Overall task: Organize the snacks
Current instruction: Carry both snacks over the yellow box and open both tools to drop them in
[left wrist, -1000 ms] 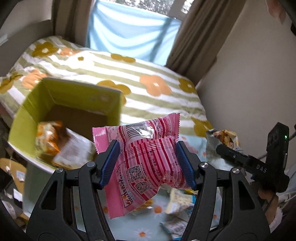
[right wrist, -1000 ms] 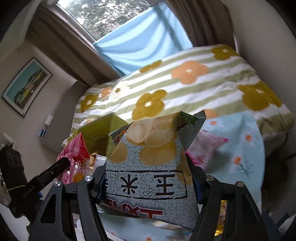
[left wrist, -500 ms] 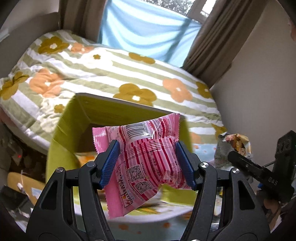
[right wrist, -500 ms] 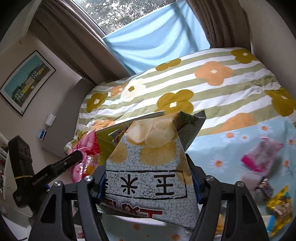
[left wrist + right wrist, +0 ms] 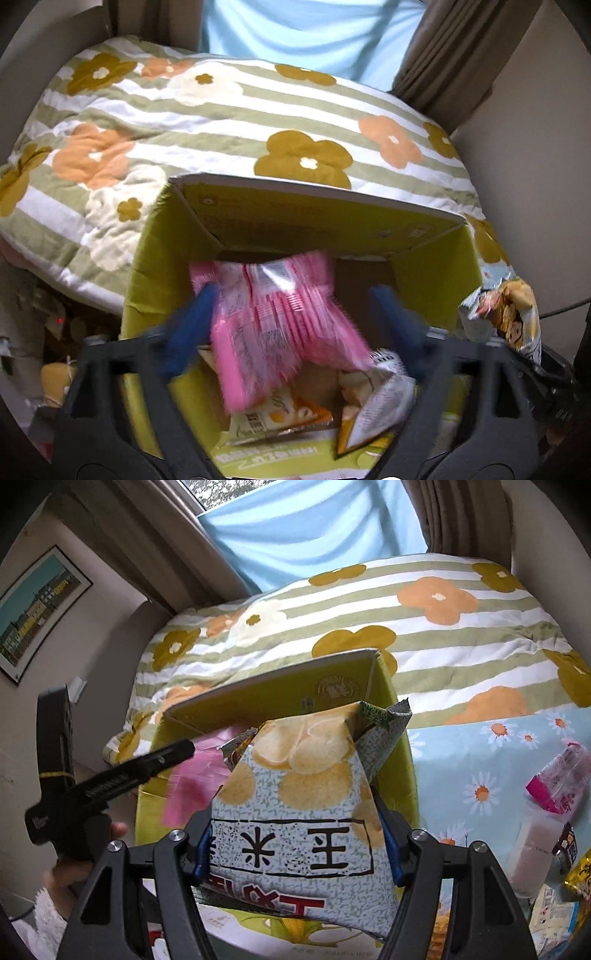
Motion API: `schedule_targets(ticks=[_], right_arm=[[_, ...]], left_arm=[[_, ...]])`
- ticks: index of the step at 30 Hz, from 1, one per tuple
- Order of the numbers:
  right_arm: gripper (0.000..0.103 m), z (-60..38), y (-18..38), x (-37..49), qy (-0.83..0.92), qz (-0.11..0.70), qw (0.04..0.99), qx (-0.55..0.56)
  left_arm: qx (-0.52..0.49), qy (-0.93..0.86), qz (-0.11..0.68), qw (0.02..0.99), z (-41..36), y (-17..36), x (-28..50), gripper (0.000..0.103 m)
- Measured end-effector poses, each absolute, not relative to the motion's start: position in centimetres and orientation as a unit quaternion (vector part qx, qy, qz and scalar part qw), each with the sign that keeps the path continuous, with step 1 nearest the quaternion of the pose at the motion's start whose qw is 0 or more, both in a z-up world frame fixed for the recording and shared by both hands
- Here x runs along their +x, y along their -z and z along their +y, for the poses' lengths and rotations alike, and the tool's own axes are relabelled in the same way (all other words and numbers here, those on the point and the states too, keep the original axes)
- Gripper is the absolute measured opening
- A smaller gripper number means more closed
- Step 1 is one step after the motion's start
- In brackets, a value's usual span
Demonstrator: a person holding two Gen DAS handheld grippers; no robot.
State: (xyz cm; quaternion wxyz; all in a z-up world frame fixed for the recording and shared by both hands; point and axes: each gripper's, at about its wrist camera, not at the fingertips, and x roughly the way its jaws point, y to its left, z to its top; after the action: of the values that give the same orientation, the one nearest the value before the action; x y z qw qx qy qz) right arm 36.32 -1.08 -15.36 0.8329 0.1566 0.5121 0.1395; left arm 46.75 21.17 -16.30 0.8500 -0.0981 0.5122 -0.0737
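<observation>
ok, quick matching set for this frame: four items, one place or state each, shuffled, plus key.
Items:
1. pink snack pack
2. chip bag
3. green box
4. left gripper

States:
A. on the bed, top open
B. clamped in the right gripper
C. fingers opening
D. over the box, between spread fingers

Pairs: 1-D, 2-B, 3-A, 4-C

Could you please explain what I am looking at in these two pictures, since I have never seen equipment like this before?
A person holds a two-finger gripper in each hand; each carries a camera looking along its fingers. In the left one's view, the left gripper is opening above a green cardboard box, and the pink snack packet sits loose between its blue pads, over other snacks inside. In the other view, the right gripper clamps a chip bag near the same box. Everything sits on a bed with a flowered quilt; more snacks lie on the daisy-print sheet.
</observation>
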Motion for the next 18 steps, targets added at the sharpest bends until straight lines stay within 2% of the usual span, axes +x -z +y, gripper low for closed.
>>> schedule_targets(ticks=[18], right_arm=[[0.067, 1.1, 17.0, 38.2, -0.163, 0.512, 0.838, 0.093]], left_arm=[[-0.102, 0.020, 0.508, 0.855, 22.8, 15.8, 41.0, 0.102]])
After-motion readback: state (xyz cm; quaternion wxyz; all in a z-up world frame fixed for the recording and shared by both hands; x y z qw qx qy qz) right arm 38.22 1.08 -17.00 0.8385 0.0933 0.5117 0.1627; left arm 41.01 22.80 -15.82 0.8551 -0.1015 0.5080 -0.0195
